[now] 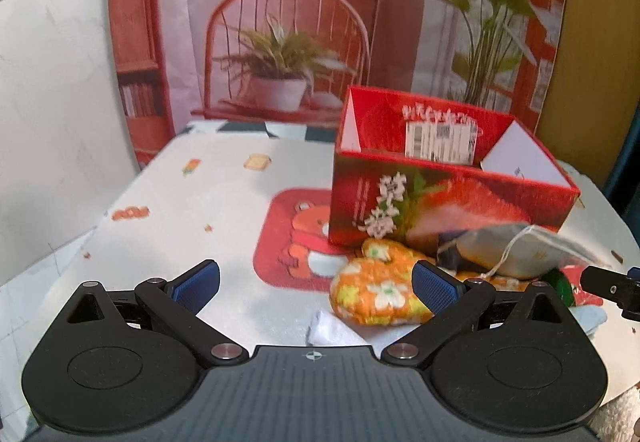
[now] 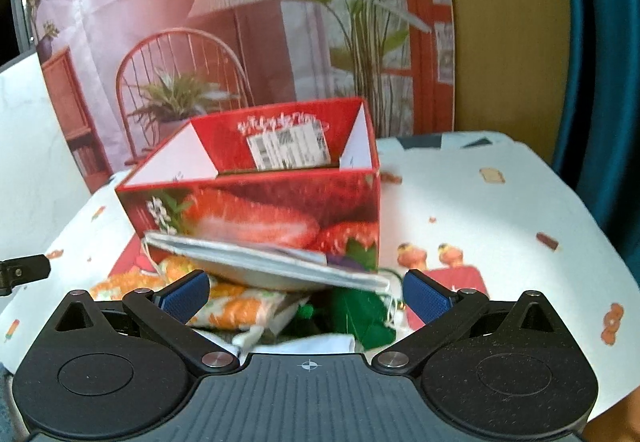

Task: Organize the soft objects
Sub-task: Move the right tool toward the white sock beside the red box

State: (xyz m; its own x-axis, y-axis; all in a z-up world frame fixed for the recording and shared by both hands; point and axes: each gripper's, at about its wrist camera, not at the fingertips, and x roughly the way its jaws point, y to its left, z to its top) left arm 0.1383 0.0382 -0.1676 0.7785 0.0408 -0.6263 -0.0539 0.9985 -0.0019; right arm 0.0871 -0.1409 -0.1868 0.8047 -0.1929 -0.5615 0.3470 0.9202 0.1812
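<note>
The label [image 1: 440, 140] inside the red box [image 1: 440, 198] is blurred beyond reading. The green soft item [image 2: 360, 312] is largely hidden under the grey pouch [image 2: 272, 262].

Both grippers hang low and level. The left gripper [image 1: 316, 284] has its jaws spread wide, nothing between them. The right gripper [image 2: 306, 294] is equally wide open, its tip showing at the left's 3 o'clock.

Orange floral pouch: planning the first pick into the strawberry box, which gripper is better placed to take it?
Left, probably. The orange floral pouch lies just ahead of the open left gripper, touching its right pad. In the right wrist view, a grey pouch covers it.
</note>
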